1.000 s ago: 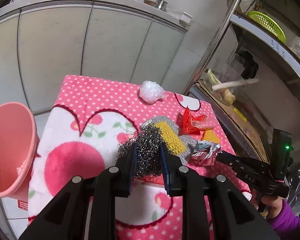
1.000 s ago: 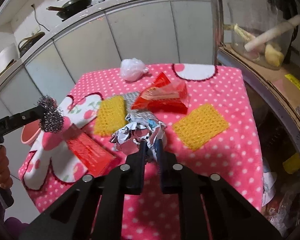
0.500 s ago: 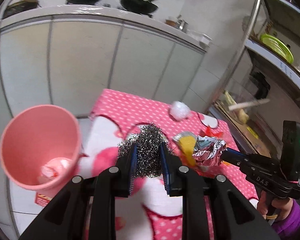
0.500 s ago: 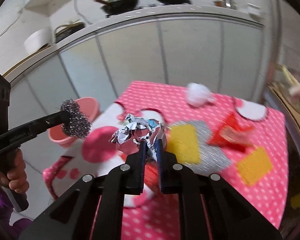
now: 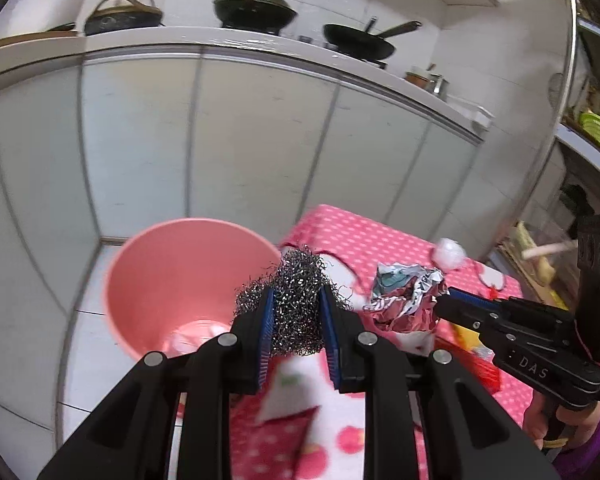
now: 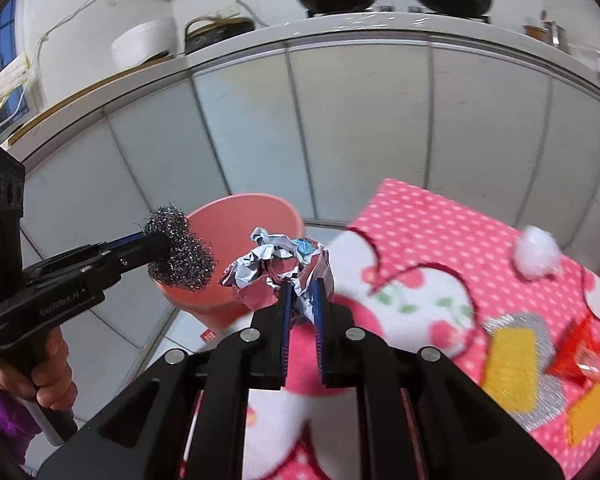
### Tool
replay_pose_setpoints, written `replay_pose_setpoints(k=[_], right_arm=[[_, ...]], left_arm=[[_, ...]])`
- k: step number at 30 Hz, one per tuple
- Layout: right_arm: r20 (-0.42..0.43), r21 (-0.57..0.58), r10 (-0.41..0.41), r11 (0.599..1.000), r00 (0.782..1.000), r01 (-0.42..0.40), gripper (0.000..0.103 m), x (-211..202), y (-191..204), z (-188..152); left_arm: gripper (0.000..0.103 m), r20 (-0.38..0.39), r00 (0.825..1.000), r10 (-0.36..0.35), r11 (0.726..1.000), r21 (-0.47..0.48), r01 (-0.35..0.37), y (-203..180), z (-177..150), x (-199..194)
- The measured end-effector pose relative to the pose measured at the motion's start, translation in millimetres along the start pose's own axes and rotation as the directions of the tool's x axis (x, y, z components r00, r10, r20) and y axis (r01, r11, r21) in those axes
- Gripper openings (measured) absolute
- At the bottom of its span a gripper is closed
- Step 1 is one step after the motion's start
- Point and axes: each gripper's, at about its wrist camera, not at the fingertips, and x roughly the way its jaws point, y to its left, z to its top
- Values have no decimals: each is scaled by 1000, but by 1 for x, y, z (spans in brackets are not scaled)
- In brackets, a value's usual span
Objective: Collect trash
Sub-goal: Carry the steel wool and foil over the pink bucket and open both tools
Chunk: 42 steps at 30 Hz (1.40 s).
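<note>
Left wrist view takes in a kitchen: a long run of pale grey cabinet doors under a white counter carrying dark pans, with a white tiled floor below. Beside the cabinets stands a table under a pink polka-dot cloth with cherry and heart prints. Off the table's corner, on the floor, sits a round pink plastic bucket, upright with its mouth open upward; something pale lies at its bottom, too blurred to name.

On the cloth, far from the bucket, lie a white crumpled plastic ball, a yellow scouring pad on a silver sheet, a red wrapper and a second yellow pad.

Near the bucket's table-side rim, the left gripper pinches a roundish dark steel-wool scrubber between its blue pads; it shows no clear long axis. Just beside it on the table side, the right gripper, jaws almost together, clamps a crumpled silver foil wrapper ball, lumpy and slightly wider than tall. Each gripper is held in a hand with a purple sleeve.
</note>
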Motion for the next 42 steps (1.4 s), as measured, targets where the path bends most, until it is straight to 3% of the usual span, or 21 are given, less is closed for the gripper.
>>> replay_pose_setpoints(k=[9,17,28,42], right_arm=[[-43,-76,40,996,998,-43,11,45,37,16],[-132,-120,42,991,990,-58,11,90,56,21],[-239,-219,-25,975,971,-29,11,137,77,18],[-290,-209,-49,978,956,-13,12,149,72,12]], left_arm=[[22,-23,994,107,994,-33,-107,37,-6,11],[22,-105,979,174,983,-47,-180,61,-15,42],[22,-214,953,217,973,-35,-229,75,-28,80],[31,-277,930,244,964,-37,-264,80,-31,98]])
